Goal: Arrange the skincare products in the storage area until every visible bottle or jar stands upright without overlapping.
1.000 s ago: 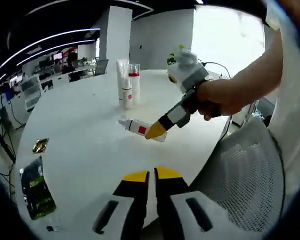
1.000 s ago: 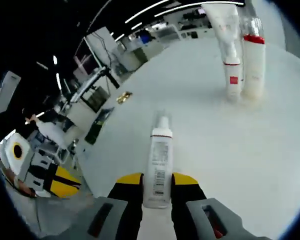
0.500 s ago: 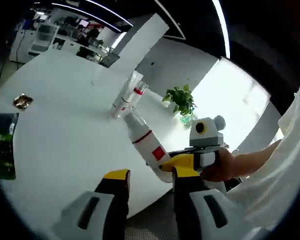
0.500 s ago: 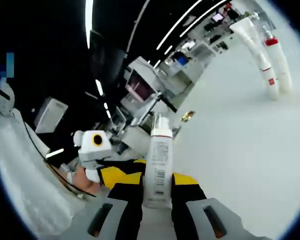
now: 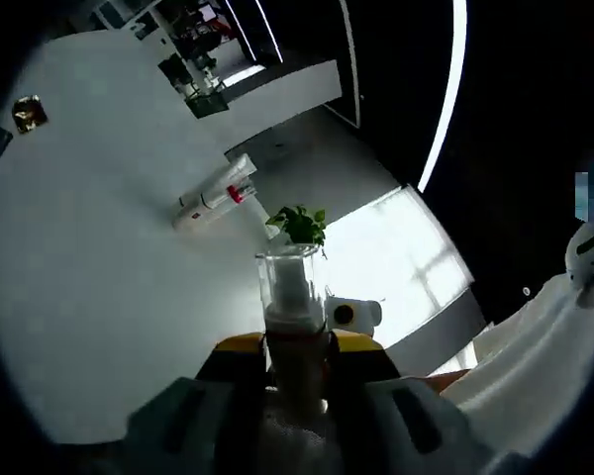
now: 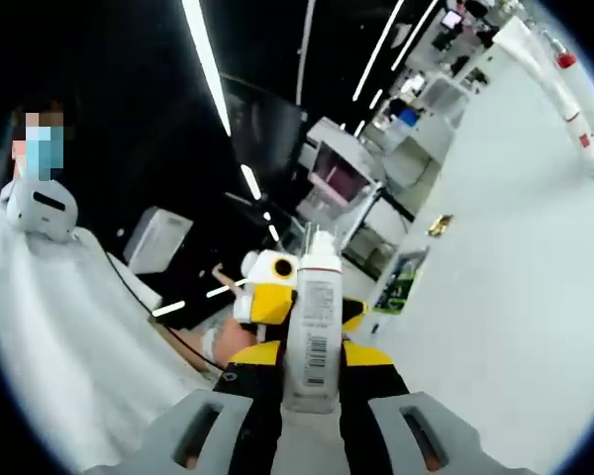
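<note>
White bottle (image 6: 312,332) sits clamped between both the right tool (image 6: 311,358) and left tool (image 5: 295,348).

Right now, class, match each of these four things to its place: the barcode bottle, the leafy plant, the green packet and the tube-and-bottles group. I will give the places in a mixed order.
Things:
1. barcode bottle
2. leafy plant
3. green packet
4. tube-and-bottles group

Places:
A. in front of the bright window
B. standing together far across the table
C. between the fingers of the right gripper
D. lying flat near the table's edge

Pairs: 1-C, 2-A, 3-D, 4-B
</note>
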`<action>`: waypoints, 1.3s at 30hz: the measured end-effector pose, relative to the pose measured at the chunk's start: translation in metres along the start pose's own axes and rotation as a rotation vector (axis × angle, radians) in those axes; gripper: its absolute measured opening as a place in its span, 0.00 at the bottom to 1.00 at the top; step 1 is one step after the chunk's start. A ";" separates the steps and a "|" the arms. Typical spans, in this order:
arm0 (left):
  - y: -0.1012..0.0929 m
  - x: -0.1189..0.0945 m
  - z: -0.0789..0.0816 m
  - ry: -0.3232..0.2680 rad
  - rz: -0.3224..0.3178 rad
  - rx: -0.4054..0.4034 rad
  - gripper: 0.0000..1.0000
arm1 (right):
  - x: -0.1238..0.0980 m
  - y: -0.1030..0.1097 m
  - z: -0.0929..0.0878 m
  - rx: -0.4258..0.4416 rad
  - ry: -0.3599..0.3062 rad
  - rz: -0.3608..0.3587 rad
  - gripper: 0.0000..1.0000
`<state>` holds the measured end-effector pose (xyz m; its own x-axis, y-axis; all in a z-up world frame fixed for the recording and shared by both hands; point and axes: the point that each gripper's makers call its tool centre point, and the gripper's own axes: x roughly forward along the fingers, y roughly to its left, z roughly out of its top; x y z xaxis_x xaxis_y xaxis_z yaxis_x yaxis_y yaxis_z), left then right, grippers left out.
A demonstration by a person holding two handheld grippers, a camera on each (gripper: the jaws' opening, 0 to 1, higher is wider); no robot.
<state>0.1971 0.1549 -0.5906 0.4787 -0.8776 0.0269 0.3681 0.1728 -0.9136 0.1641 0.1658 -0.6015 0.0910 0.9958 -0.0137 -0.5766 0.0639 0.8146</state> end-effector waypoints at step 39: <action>0.045 -0.004 0.000 -0.100 0.210 -0.133 0.17 | 0.004 -0.046 0.005 -0.450 0.214 -0.552 0.14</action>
<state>0.2119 0.1666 -0.6322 0.6121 -0.7791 -0.1355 0.1471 0.2805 -0.9485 0.1951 0.1668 -0.6356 0.3300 0.7990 -0.5028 -0.7738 0.5340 0.3407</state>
